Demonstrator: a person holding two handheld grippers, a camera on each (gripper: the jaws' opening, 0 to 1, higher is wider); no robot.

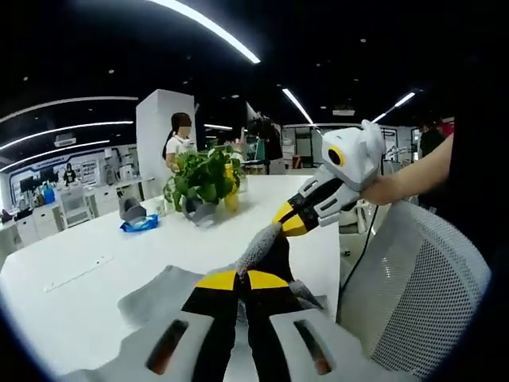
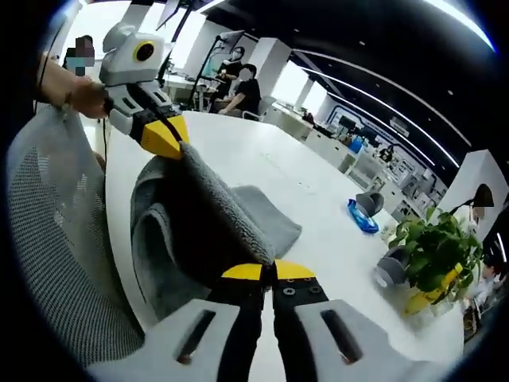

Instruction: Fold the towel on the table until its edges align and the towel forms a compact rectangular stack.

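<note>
Towel (image 2: 215, 207), grey, hangs stretched over the white table (image 2: 270, 171), a corner pinched in each of the left gripper (image 1: 242, 278) and right gripper (image 2: 268, 270). Potted plant (image 1: 203, 179), mesh chair (image 1: 421, 286) and office desks surround it.

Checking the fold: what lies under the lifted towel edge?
Under the raised towel, held by both grippers, lower grey towel layers rest on the white table. What lies beneath those layers is covered.

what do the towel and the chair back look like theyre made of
Towel: grey terry or microfibre cloth, matte, judging by its nubby pile and soft drape. Chair back: pale woven mesh, probably synthetic; fine holes show through it.
</note>
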